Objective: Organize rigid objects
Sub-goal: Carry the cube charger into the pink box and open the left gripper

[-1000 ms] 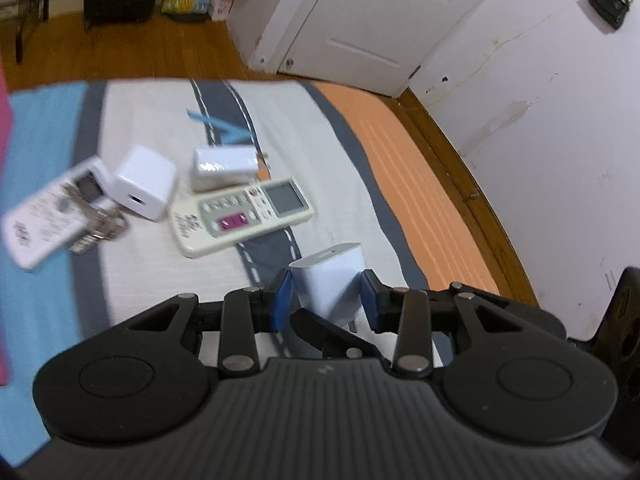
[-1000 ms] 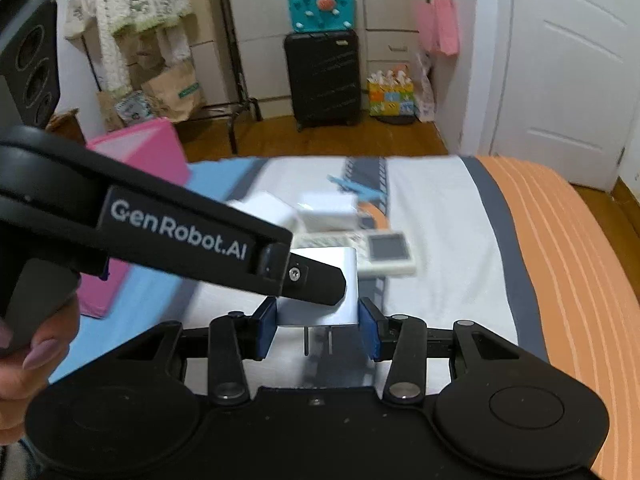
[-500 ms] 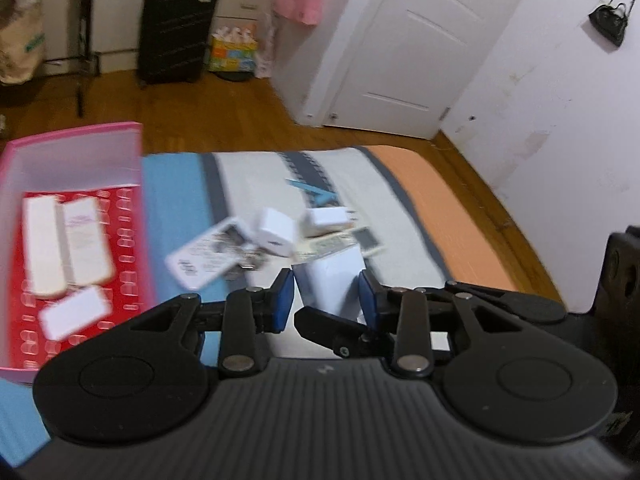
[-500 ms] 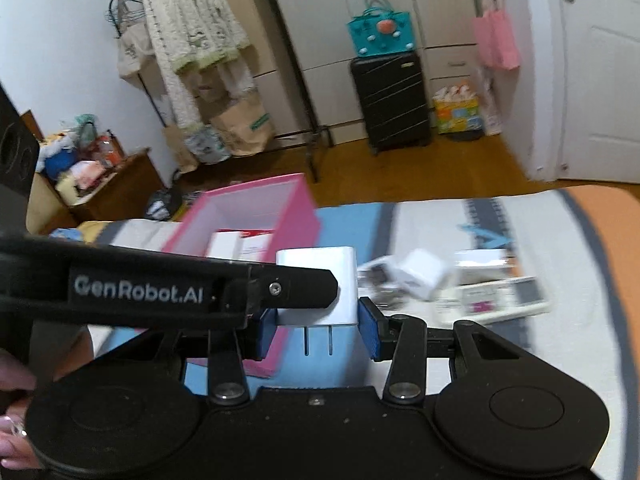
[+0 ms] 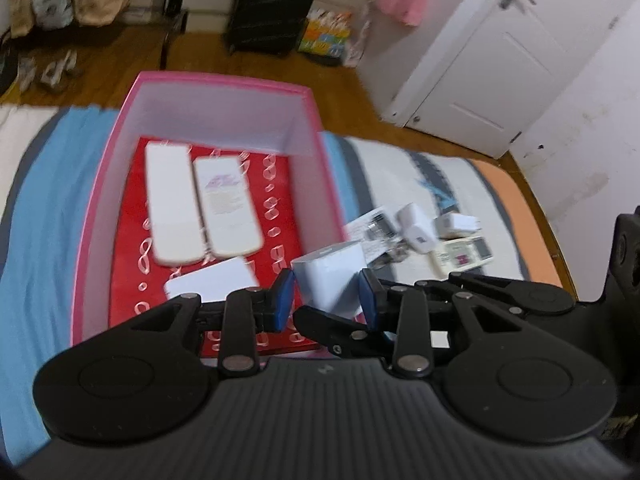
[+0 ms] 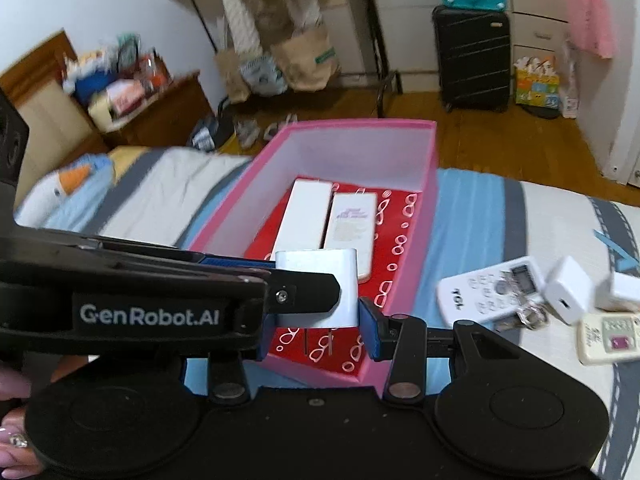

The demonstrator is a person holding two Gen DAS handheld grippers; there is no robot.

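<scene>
Left gripper (image 5: 326,294) part-open, pads pinching white charger block (image 5: 328,276), right gripper (image 6: 316,322) gripping the same block from the other side, both held over pink box (image 5: 310,120) near end, remotes beyond right.

Glossy white plastic charger (image 6: 320,288), matt pink box (image 6: 430,216), woven striped cloth bedcover (image 6: 472,216)

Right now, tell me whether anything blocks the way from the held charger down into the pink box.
Nothing visible does. The white charger, gripped by both the left tool and the right tool, hangs over the open pink box. Red lining below it looks bare; two white remotes lie farther back.
</scene>
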